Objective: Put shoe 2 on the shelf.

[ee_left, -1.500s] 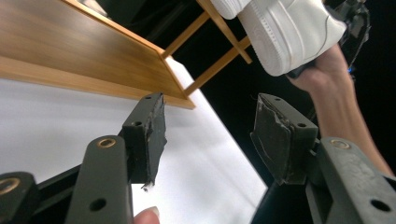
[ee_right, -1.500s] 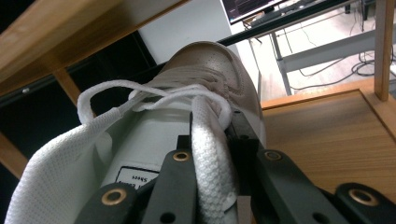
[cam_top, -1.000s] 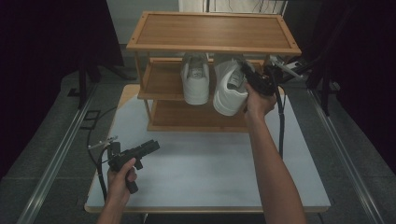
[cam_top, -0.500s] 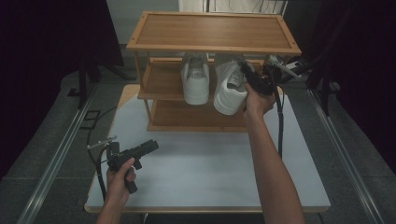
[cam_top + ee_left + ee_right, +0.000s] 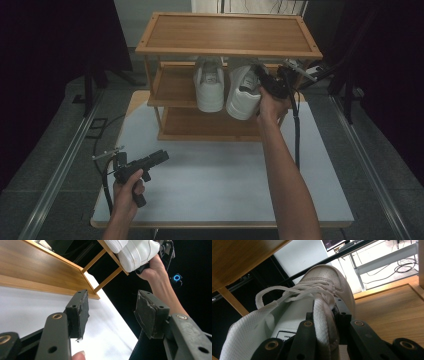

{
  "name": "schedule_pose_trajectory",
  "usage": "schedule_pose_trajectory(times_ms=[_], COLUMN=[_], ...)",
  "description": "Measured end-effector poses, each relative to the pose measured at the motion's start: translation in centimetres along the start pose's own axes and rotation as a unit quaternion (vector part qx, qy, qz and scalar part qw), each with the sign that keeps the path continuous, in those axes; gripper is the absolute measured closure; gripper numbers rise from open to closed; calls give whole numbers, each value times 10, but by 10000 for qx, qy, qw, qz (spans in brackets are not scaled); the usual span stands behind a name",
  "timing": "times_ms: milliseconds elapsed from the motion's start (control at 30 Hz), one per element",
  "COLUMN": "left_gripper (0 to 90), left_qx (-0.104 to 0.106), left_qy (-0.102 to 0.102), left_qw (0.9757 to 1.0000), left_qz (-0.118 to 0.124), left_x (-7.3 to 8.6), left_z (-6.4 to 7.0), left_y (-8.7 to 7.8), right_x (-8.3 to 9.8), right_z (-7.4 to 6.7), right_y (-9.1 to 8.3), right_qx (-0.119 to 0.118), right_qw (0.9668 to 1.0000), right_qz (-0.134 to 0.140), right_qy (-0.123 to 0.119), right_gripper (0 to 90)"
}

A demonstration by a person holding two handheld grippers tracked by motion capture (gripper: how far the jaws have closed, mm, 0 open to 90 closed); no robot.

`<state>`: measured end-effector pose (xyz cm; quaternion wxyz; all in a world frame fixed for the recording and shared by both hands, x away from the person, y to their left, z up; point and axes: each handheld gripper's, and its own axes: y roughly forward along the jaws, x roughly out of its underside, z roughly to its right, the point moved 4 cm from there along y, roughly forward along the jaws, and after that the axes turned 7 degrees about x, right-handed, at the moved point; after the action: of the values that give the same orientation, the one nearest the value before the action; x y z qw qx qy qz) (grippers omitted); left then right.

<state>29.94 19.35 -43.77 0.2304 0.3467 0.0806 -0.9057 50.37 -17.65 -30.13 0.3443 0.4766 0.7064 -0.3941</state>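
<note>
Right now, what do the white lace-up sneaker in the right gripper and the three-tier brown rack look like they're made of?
White lace-up sneaker: apparently smooth leather or imitation, matte, with a perforated toe, flat woven laces and a mesh-textured collar lining. Three-tier brown rack: wood or wood-look laminate, satin finish, with straight visible grain; which one, the look leaves open.

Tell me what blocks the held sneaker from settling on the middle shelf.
Nothing visible does. The right claw grips the right sneaker by its collar, heel overhanging the middle shelf. The other sneaker stands just to its left, and bare wood shows on the sneaker's other side in the right gripper view.
</note>
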Motion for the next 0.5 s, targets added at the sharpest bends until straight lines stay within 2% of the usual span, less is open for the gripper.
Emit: schedule_pose_trajectory(times_ms=[133, 333, 400, 500], left_gripper=[438, 438, 439, 439], left_qx=[1, -3, 7, 1], left_qy=[-2, 3, 2, 3], left_qw=[10000, 10000, 10000, 10000], left_qz=[22, 4, 1, -13], left_x=[-1, 0, 0, 1], left_z=[-1, 0, 0, 0], left_y=[-2, -1, -1, 0], right_x=[-2, -2, -1, 1], right_z=[-1, 1, 0, -4], right_y=[2, 4, 5, 5], right_qx=[5, 46, 3, -148], right_qw=[10000, 9999, 9999, 9998], right_qz=[47, 89, 112, 129], right_qy=[-40, 23, 55, -66], right_gripper=[820, 810, 774, 679])
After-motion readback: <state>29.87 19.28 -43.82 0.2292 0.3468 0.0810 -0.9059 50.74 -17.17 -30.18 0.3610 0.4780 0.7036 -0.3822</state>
